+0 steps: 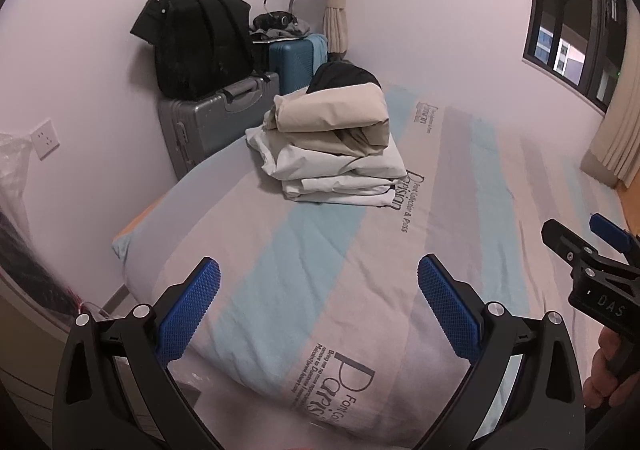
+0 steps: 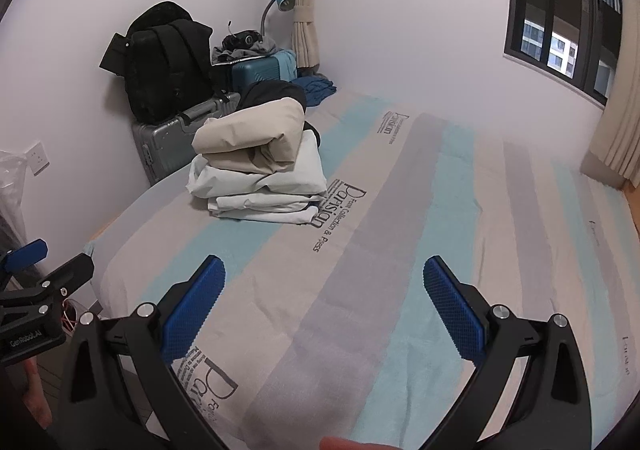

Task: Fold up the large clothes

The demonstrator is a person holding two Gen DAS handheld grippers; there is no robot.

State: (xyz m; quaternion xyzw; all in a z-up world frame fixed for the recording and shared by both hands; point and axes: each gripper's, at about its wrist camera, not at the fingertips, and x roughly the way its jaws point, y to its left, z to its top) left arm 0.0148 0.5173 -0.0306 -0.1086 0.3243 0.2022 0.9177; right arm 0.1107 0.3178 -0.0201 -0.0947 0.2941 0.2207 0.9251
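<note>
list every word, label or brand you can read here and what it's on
"Parisian", "Font Collection & Press": on the bedspread, by the folded clothes.
"Paris", cut off: bedspread print near the left claw.
"DAS": on the right claw's body.
"GenRobot.AI": on the left claw's body.
Small print under each "Parisian", and the faint print at the right edge: too small to read.

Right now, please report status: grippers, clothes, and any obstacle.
Left gripper open, empty. Right gripper open, empty. Folded clothes stack on striped bedspread, far side, untouched. Nothing between grippers and stack.
</note>
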